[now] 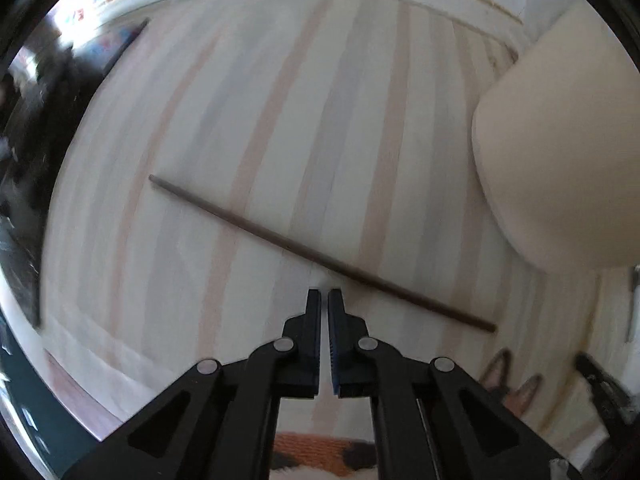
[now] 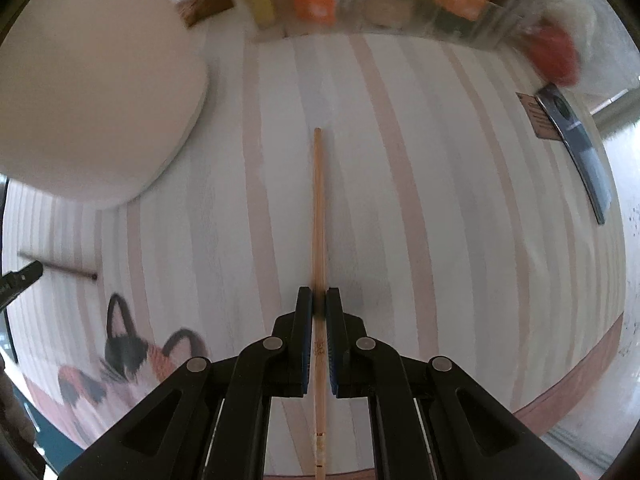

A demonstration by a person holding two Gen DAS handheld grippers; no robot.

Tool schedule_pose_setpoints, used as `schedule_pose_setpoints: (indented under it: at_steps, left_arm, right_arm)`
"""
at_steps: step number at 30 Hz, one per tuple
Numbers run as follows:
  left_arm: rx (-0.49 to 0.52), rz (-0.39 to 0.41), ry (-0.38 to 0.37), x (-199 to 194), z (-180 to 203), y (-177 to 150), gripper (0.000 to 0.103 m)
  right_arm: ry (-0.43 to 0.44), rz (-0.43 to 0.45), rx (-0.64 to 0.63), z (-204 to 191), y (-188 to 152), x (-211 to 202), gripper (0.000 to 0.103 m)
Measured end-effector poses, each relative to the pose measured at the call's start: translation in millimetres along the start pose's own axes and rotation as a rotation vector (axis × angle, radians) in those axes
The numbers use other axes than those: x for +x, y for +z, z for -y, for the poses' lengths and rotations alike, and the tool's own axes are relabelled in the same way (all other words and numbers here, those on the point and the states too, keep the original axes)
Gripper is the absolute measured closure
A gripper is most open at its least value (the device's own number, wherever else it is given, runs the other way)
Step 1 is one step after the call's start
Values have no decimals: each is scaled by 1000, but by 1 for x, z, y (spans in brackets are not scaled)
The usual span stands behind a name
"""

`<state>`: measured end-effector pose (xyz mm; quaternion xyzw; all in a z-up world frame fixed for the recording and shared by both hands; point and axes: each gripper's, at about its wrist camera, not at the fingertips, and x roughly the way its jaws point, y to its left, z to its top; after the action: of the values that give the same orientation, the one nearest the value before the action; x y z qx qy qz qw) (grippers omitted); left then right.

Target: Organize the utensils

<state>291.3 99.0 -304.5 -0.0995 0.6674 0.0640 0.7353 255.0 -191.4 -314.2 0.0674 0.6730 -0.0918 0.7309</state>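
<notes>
Left wrist view: left gripper (image 1: 324, 294) jaws closed on nothing, beside the dark chopstick (image 1: 320, 254). Right gripper (image 2: 319, 294) jaws clamp the light chopstick (image 2: 318, 208).

You have a striped cloth (image 2: 400, 200) with a cat print (image 2: 124, 356) near its front edge, a clear organizer (image 2: 384, 4) along its back edge, and a cream block (image 2: 92, 92) at its back-left.

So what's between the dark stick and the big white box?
Nothing but bare striped mat, in the left wrist view, between the dark stick and the white box.
</notes>
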Motion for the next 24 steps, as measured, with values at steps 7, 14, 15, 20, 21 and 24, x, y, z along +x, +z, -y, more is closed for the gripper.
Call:
schedule_pose_setpoints:
  at_steps: [7,14,15,20,21,24]
  left_arm:
    - [-428,-18,-260,2,-30,7,65]
    - [-363,-21,49,22,7,37,70]
    - [-330,-10,88,24,13,38,77]
    - [-129,57,154,26,41,38,94]
    - [-101,61,151,24,36,26,94]
    - [-3,54,122,19,30,4,95]
  right_arm:
    - [26,-16,28,-1,-4,2,96]
    - [1,-9,24,0,-5,3,96]
    - [-2,-6,25,-3,-6,3,96]
    - [-4,5,20,-13,-15,6,96]
    - [1,4,23,-16,-14,8,96]
    - [14,3,31,-12,-17,6,96]
